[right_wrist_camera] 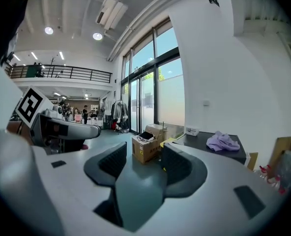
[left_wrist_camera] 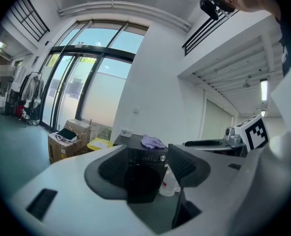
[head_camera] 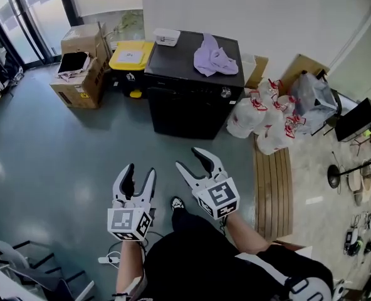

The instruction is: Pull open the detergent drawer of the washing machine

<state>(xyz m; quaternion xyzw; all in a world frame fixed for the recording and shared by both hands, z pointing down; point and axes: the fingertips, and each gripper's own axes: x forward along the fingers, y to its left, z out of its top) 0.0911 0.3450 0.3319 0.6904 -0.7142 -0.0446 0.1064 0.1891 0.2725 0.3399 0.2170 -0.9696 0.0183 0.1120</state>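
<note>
A black washing machine stands against the white wall, well ahead of both grippers, with a lilac cloth on its top. Its front panel with a silver knob shows near the top edge; the detergent drawer is not distinguishable. My left gripper is open and empty, pointing at the machine from a distance. My right gripper is open and empty too, aimed left of the machine, toward the cardboard boxes.
Cardboard boxes and a yellow-lidded bin stand left of the machine. White bags with red ties sit to its right, beside a wooden slatted board. Glass doors are at the far left. Grey floor separates me from the machine.
</note>
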